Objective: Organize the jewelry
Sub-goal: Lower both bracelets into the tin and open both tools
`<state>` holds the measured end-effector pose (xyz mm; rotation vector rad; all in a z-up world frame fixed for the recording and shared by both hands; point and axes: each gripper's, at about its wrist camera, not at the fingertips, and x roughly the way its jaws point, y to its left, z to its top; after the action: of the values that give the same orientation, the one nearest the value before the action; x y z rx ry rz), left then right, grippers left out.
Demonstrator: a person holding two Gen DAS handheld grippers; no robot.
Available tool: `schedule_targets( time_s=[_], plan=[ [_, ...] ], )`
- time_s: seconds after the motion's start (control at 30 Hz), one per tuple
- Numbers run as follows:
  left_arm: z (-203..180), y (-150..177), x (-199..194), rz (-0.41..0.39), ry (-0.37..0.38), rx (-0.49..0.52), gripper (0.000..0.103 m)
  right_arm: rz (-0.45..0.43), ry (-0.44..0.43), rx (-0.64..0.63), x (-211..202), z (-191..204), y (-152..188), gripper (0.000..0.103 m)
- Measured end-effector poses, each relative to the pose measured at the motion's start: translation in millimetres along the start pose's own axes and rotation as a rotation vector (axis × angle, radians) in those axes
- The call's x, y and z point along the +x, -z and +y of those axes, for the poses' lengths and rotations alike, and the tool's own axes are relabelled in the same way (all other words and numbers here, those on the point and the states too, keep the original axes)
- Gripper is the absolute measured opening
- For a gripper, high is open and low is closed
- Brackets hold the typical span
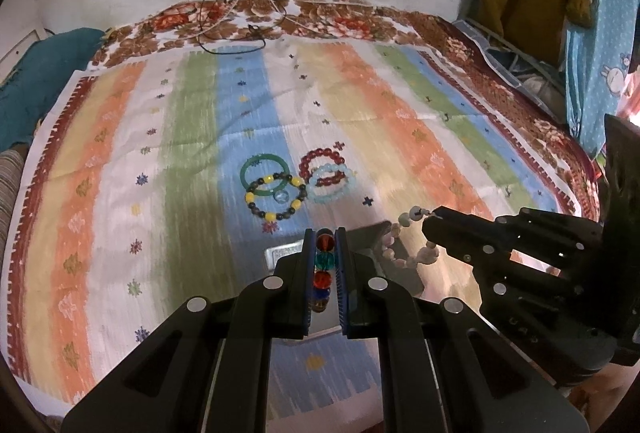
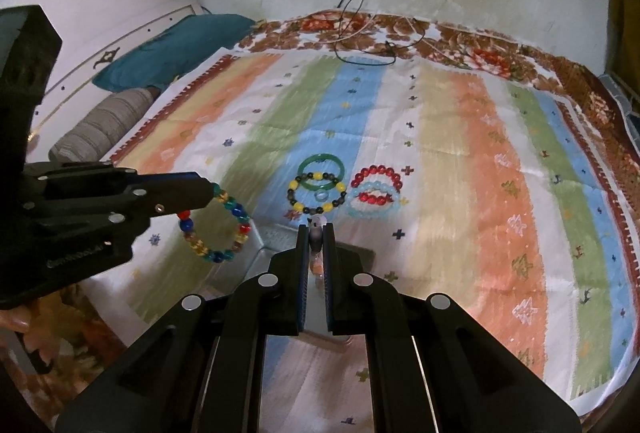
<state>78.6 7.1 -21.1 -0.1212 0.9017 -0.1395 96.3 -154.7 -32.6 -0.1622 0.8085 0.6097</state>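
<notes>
Gripping a multicolour bead bracelet (image 2: 216, 229), the left gripper (image 1: 325, 233) is seen with its jaws clenched on a run of red, teal and amber glassy beads; in the right wrist view the rest of the loop hangs free below the fingertips, with blue, yellow, green and red translucent beads noted. A grey metal tray (image 1: 284, 253) is seen just beyond and beneath the left fingertips, partly hidden by them.

Ahead of both tools, on the striped cloth (image 1: 120, 173), four bracelets are recorded, left to right. A plain green bangle (image 1: 264, 173) lies ahead of the left gripper. It is overlapped at its near edge by a dark-and-yellow bead bracelet (image 1: 276, 199), and a small clear bead (image 1: 281, 197) sits inside that loop. Just right of these a dark red bead bracelet (image 1: 322, 163) is overlapped on its near side by a pale blue bead bracelet (image 1: 334, 185). Both pairs lie well apart from either fingertip.

Further right, the right gripper (image 2: 317, 229) is seen clenched on a pale pink-white bead bracelet (image 1: 404, 245). In the left wrist view its matt, uneven beads dangle in a loop from the fingertips, above the tray. In its own view only a whitish bead at the tips is resolved.
</notes>
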Motion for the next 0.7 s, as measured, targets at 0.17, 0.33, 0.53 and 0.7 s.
schedule_targets(
  time_s=[0.17,0.33,0.53,0.7],
  plan=[
    [5.5,-0.2,7.1,0.019,-0.042,-0.022,0.025,0.024,0.01,-0.008,4.9,2.3,2.2,0.035],
    [22.1,-4.6,5.7,0.008,-0.058,-0.081,0.035,0.002,0.056,-0.011,3.9,-2.6,-1.1,0.053],
    [41.4,-12.8,16.6,0.023,-0.096,-0.144,0.047,0.022,0.078,0.012,13.9,-17.3,-7.5,0.053],
    [50.9,-20.6,27.0,0.035,-0.106,-0.176,0.065,0.042,0.089,0.041,23.3,-30.4,-14.0,0.062]
  ],
)
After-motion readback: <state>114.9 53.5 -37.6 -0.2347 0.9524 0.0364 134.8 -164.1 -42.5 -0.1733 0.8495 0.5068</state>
